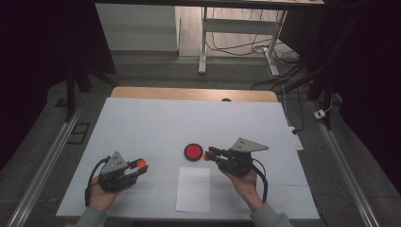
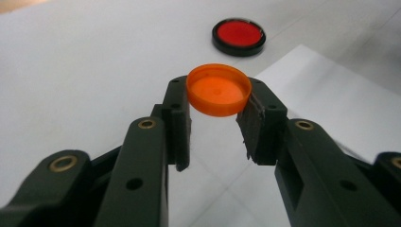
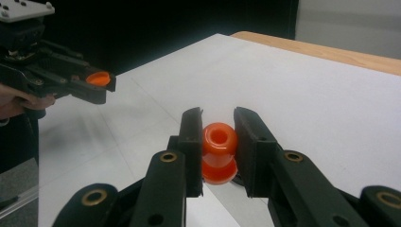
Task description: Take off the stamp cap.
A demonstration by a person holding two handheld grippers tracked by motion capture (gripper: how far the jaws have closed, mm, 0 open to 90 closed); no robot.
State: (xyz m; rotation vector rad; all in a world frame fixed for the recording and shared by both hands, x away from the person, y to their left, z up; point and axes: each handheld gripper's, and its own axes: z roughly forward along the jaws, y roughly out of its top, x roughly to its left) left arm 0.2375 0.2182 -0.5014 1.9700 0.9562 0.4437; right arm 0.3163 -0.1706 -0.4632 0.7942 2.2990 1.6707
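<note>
My left gripper (image 1: 140,167) (image 2: 217,111) is shut on a round orange cap (image 2: 218,90) (image 1: 141,163), held open side up above the white table at the front left. In the right gripper view the same cap (image 3: 98,78) sits in that gripper's jaws at the upper left. My right gripper (image 1: 209,154) (image 3: 218,146) is shut on a small orange spool-shaped piece (image 3: 219,158) (image 1: 206,156), its hole facing the camera. A black disc with a red centre (image 1: 193,152) (image 2: 238,36) lies on the table just left of the right gripper's tips.
A white sheet of paper (image 1: 193,188) (image 2: 321,99) lies near the front edge between my hands. The white table cover (image 1: 156,123) ends in a wooden strip (image 1: 189,93) at the back. Beyond it stand desk legs and floor cables (image 1: 265,52).
</note>
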